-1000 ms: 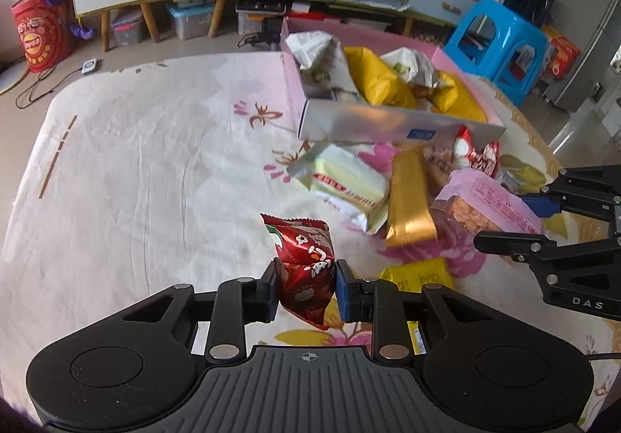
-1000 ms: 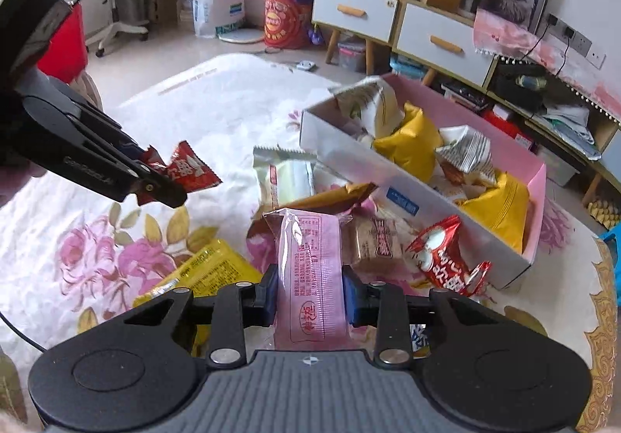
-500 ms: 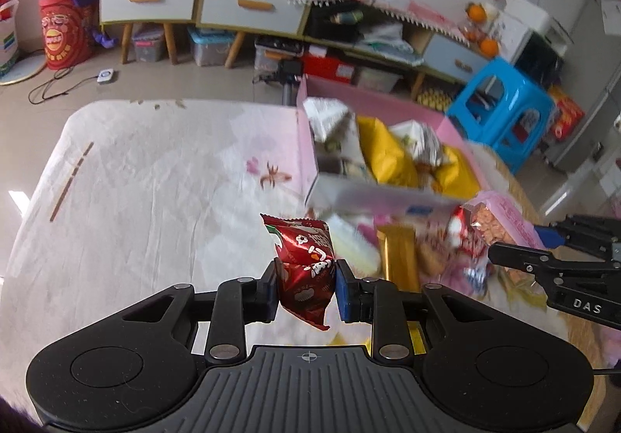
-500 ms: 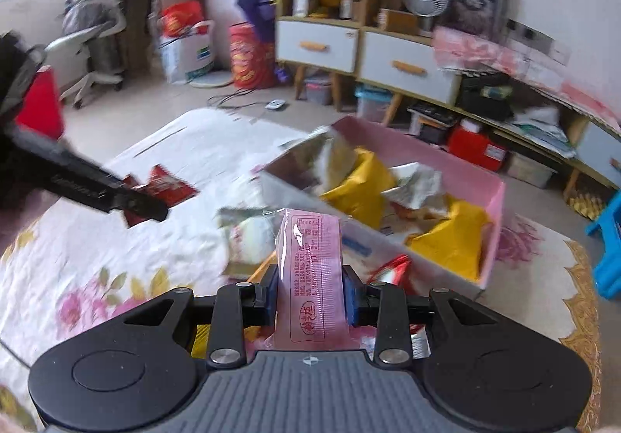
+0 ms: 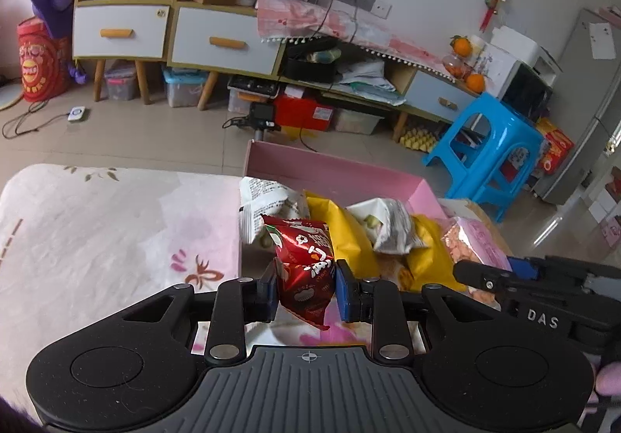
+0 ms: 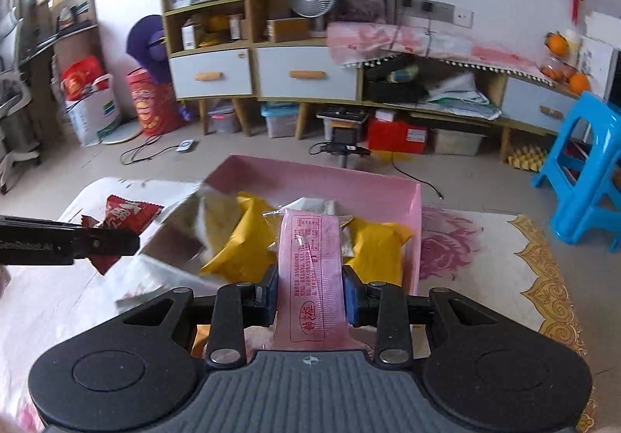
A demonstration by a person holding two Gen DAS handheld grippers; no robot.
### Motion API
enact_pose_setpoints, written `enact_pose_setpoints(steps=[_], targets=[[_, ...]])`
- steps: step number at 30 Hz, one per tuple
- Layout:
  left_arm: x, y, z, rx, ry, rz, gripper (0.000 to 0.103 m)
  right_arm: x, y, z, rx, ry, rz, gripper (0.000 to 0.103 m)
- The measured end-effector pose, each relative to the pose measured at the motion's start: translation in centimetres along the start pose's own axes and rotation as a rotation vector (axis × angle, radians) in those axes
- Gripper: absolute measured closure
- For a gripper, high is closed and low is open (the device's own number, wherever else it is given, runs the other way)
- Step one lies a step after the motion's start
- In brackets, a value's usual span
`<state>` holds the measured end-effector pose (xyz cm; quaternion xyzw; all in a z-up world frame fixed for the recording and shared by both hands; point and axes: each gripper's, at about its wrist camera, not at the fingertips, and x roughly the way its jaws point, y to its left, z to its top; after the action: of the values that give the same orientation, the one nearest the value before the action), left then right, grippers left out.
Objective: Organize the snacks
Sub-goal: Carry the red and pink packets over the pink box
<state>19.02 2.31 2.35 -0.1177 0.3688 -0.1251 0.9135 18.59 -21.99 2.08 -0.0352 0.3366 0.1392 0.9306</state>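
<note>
Left gripper [image 5: 305, 291] clamped on a red snack packet [image 5: 304, 270], right gripper [image 6: 310, 299] clamped on a pink wafer pack [image 6: 312, 273], both above the pink box [image 6: 411, 223] of snacks

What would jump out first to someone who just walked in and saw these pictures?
Probably the two snacks held up in pincers: a shiny red packet clamped in the left gripper, and a long pink packet clamped in the right gripper. Just beyond them sits an open pink box on the flowered cloth, stuffed with yellow and silver bags. A bright blue stool stands on the floor to the right.
</note>
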Motion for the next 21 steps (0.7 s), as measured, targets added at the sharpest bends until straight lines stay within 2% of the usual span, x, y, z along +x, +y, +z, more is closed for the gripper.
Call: enact_pose_setpoints(steps=[15,21], targets=[[4.7,0.3,0.1,0.003,0.033,-0.002,0.077,3.7,-0.8,0.3,0.026,0.017,-0.043,0.080],[5.8,0.4,0.0,0.010,0.044,-0.034,0.077,4.5,-1.0,0.3,0.035,0.029,-0.045,0.080]])
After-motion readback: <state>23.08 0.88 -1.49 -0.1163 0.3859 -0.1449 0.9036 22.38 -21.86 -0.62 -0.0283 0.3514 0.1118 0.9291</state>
